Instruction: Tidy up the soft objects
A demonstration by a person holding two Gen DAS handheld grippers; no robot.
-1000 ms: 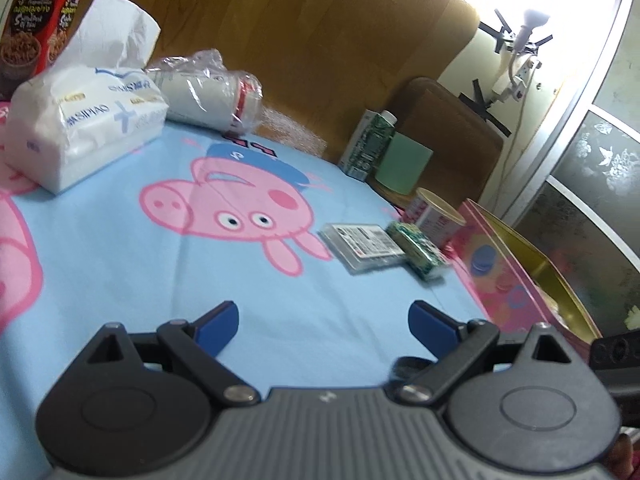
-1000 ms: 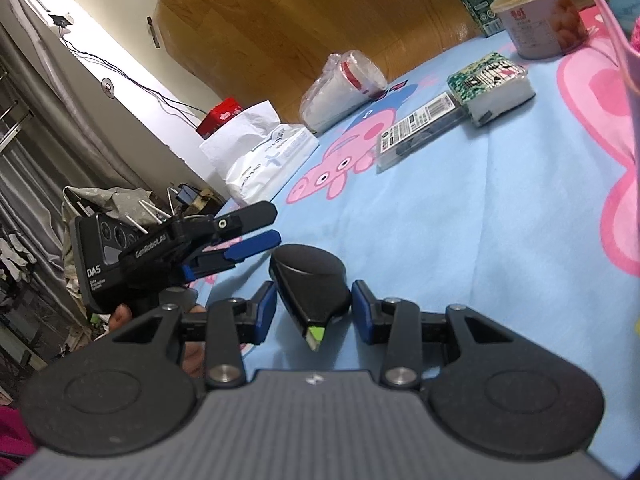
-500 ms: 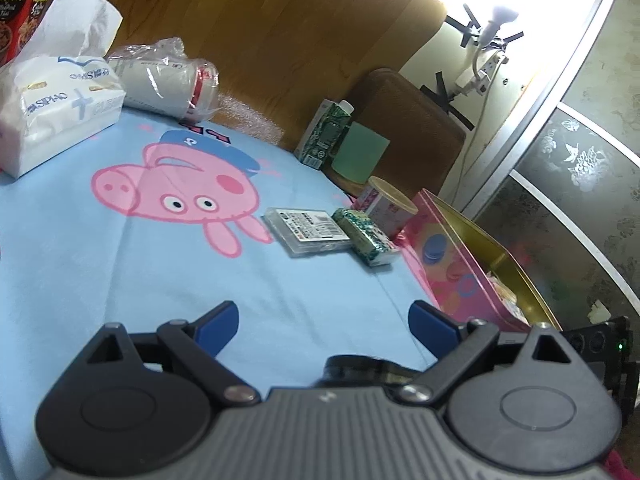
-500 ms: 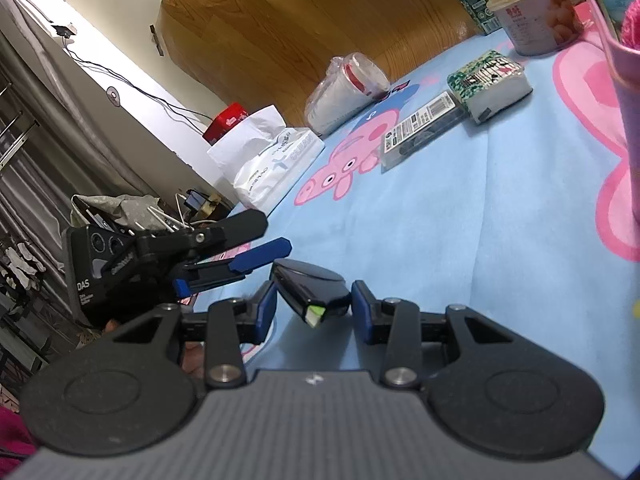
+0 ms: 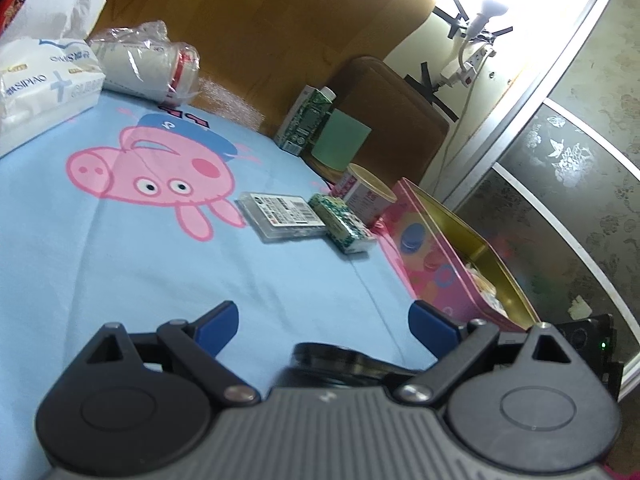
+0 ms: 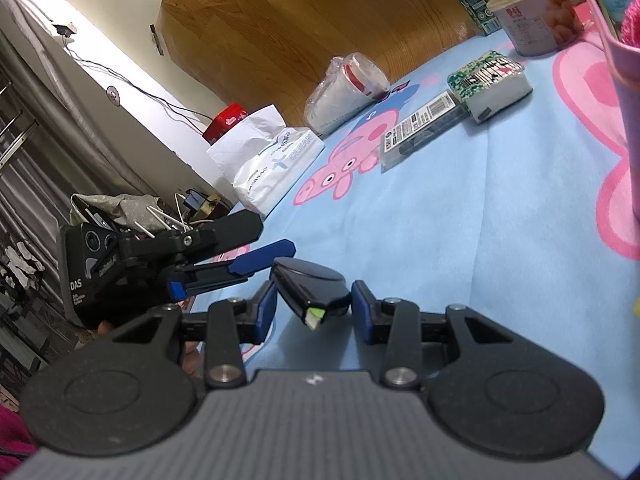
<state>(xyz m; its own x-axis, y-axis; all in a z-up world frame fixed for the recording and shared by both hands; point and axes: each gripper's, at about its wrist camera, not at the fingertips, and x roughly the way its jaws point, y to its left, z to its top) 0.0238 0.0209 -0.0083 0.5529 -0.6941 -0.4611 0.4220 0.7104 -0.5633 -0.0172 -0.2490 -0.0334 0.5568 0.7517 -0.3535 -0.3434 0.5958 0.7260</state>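
Right wrist view: the right tool (image 6: 312,307) occupies the lower centre of the frame, its two blue pads pinching a black, teardrop-shaped plastic object with a small green-and-white tip (image 6: 310,285). The object sits just above the light-blue cartoon-pig cloth (image 6: 460,216) that covers the desk. At centre left, the left tool (image 6: 256,248) is seen from the side, close beside the held object but not touching it.

Left wrist view: the left tool (image 5: 324,320) fills the bottom of the frame with its blue pads spread wide and nothing between them. The black object (image 5: 336,358) shows only partly at lower centre, below the pads.

Objects on the cloth: a white soft pack of tissues (image 5: 44,88) lies at upper left, and just beside it a plastic-wrapped stack of white cups with a red rim (image 5: 148,64). At frame centre lie a flat clear plastic case with a barcode label (image 5: 280,216) and, touching its right side, a small green-and-white patterned tissue packet (image 5: 344,226). Behind these stand a round pink-and-white tub with a beige lid (image 5: 366,196) and a green carton (image 5: 306,120). At right, an open pink tin box with a gold interior (image 5: 440,264) rests on the cloth; its contents are too blurred to identify.
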